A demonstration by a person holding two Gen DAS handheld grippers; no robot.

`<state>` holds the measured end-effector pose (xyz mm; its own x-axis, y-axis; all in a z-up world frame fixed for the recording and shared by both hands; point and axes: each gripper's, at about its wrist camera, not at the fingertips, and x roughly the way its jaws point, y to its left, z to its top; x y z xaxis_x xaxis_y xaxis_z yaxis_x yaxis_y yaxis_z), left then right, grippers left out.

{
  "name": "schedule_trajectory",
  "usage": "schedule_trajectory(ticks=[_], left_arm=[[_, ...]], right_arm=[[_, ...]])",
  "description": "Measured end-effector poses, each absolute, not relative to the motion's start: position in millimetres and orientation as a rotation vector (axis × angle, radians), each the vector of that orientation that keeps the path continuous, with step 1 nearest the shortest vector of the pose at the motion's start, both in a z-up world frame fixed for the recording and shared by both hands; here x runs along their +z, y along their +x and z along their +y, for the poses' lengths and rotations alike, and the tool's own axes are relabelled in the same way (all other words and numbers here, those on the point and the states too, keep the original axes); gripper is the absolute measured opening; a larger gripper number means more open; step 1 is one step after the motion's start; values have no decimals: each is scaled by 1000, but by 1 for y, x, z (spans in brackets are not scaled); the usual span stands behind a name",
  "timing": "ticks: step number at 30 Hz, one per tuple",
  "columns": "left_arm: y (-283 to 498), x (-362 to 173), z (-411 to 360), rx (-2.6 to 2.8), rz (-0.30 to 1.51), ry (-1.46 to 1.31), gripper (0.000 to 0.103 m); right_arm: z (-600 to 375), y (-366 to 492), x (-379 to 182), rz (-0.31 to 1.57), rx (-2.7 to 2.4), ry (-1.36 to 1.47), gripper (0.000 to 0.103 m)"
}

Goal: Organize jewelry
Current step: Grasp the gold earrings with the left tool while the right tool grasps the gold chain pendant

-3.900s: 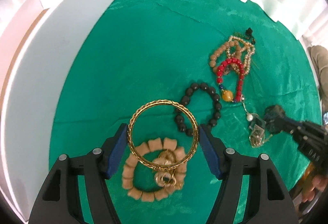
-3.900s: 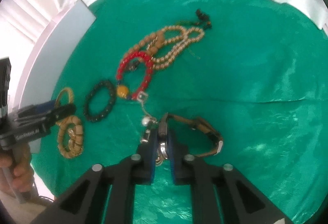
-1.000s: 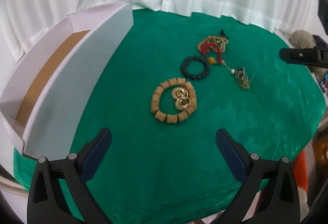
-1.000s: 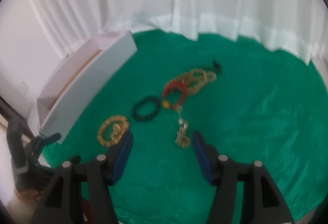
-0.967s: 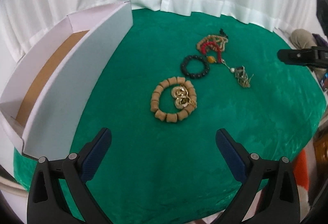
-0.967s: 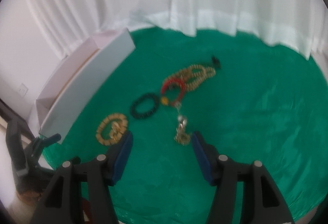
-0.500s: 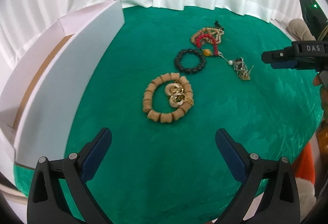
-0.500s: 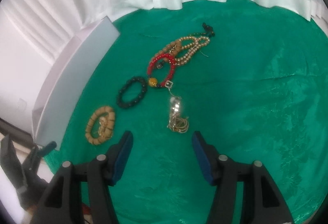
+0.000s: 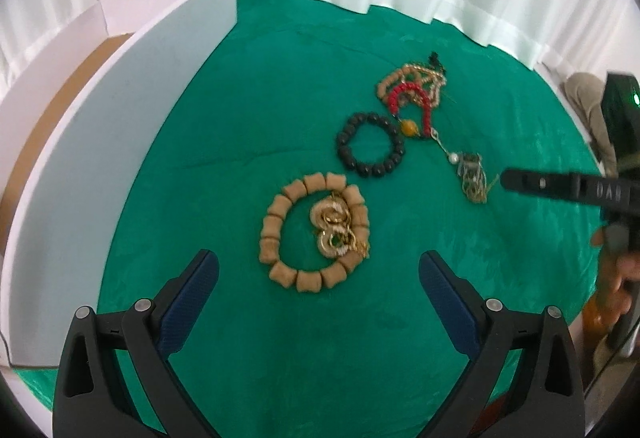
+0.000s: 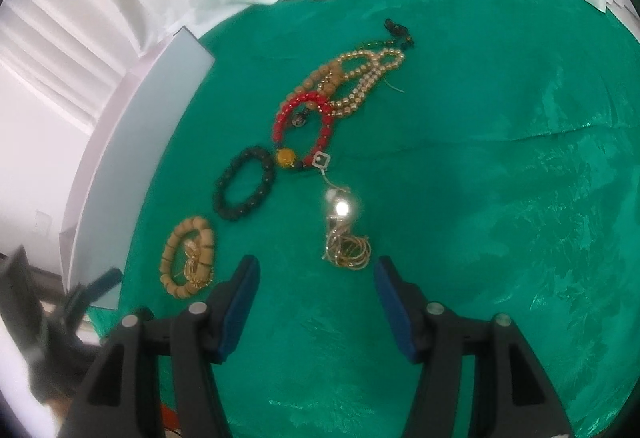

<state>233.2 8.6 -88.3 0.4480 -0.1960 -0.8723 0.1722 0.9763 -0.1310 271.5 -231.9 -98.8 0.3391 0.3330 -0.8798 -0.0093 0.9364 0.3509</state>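
Left gripper (image 9: 319, 270): both fingers are held wide apart, nothing between them; it hangs above the green cloth (image 9: 248, 109).
Right gripper (image 10: 316, 280): its fingers are likewise parted and empty.
Wooden bracelet (image 9: 316, 232): laid flat straight ahead of the left gripper, with gold earrings (image 9: 332, 232) piled inside its ring.
Gold chain tangle (image 10: 346, 238): found just ahead of the right gripper, its long axis running away from the fingers toward the red bead bracelet (image 10: 304, 129).
Black bead bracelet (image 9: 370, 143): placed between the 2 groups, apart from both.
White box (image 9: 120, 141): seen at the left, nearer the left gripper.
Nearer hand: each gripper is judged closest to the piece directly before it.
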Motion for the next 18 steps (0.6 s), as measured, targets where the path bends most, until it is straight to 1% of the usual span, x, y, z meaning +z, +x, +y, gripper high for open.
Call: schedule_trajectory(ticks=[2, 5, 6, 8, 10, 12, 14, 16, 18], left_arm=[[240, -89, 6, -224, 1103, -28, 87], [253, -96, 0, -225, 1155, -38, 82], [257, -99, -2, -219, 1169, -39, 81], [264, -106, -4, -211, 1200, -48, 74], [270, -114, -6, -207, 1238, -68, 70], [273, -123, -5, -189, 1263, -87, 65], [275, -128, -2, -184, 1275, -111, 58], [277, -133, 0, -177, 1291, -134, 53], [278, -136, 3, -177, 1288, -170, 53]], right_arm=[[-232, 273, -99, 1209, 223, 302, 61], [-232, 277, -99, 1212, 220, 298, 60], [-231, 277, -99, 1214, 221, 297, 57], [-230, 279, -100, 1222, 232, 290, 53], [-227, 281, -102, 1233, 242, 275, 47], [-226, 283, -105, 1242, 244, 264, 46], [-225, 283, -107, 1247, 244, 256, 45], [-224, 284, -109, 1246, 246, 254, 44], [-222, 284, -110, 1243, 248, 243, 41]])
